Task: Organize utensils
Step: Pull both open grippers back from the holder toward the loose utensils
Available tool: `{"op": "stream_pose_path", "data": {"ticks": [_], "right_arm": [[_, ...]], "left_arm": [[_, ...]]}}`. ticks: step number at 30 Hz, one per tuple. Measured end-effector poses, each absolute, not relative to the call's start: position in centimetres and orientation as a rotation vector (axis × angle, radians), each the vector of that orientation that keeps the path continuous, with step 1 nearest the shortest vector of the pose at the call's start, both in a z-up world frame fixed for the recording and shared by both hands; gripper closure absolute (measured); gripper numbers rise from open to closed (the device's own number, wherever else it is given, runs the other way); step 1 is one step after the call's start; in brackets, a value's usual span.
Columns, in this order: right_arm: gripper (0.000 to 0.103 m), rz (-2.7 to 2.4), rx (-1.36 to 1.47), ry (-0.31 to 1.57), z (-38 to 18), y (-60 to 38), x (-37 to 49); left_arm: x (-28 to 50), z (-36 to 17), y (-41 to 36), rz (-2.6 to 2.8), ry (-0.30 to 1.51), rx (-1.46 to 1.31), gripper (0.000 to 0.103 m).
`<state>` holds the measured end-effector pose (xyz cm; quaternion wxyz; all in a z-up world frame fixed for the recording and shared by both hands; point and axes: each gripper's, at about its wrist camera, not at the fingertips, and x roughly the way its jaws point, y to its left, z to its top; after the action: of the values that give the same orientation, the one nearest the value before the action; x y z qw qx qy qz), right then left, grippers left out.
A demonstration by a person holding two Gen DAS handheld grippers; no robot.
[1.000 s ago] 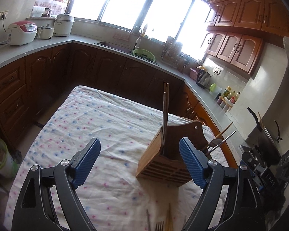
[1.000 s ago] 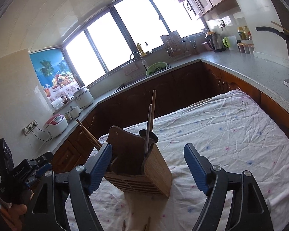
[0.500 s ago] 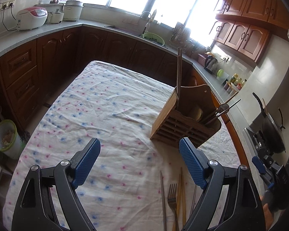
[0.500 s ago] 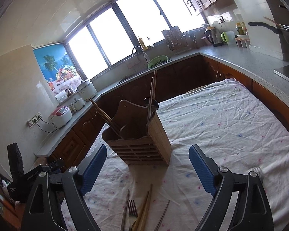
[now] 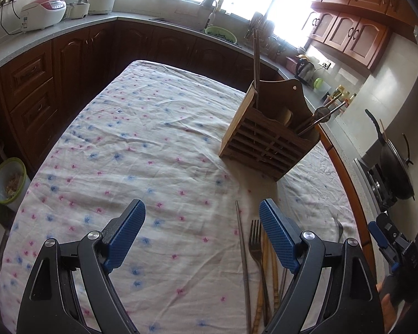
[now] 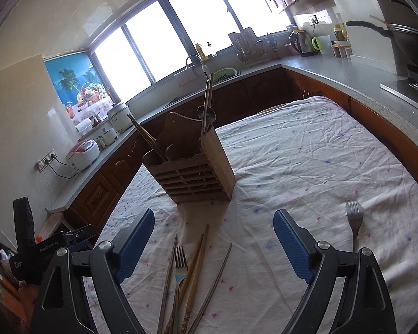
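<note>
Covering the worktop (image 5: 142, 144), a flowered cloth carries the wooden holder (image 6: 192, 172) already stocked with chopsticks, then loose chopsticks and a fork (image 6: 180, 261) near both empty, wide-apart grippers (image 5: 202, 231) (image 6: 214, 239), so the next move calls for lowering onto one piece.

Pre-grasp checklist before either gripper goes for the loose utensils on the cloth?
1. Left gripper open, nothing between the pads: ok.
2. Right gripper open, nothing held: ok.
3. Loose pile in view: fork, wooden chopsticks, metal chopsticks flat on the tablecloth: ok.
4. Pile pieces separated enough for a single pick: not ok, the fork and chopsticks lie crowded and overlapping.
5. Second fork lying alone, clear access: ok.
6. Wooden holder upright, with free space in its compartments: cannot tell from these angles.
</note>
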<state>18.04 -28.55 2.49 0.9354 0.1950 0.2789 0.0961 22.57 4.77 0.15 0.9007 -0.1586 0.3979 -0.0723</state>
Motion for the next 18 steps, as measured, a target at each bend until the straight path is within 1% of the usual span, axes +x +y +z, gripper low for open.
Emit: {"op": "stream_pose_path", "data": {"ticks": [18], "right_arm": [[0.014,0.205,0.367,0.633,0.3,-27.0,17.5]], "left_arm": [[22.8,-1.4,3.6,-0.174,0.867,-0.303,0.017]]}}
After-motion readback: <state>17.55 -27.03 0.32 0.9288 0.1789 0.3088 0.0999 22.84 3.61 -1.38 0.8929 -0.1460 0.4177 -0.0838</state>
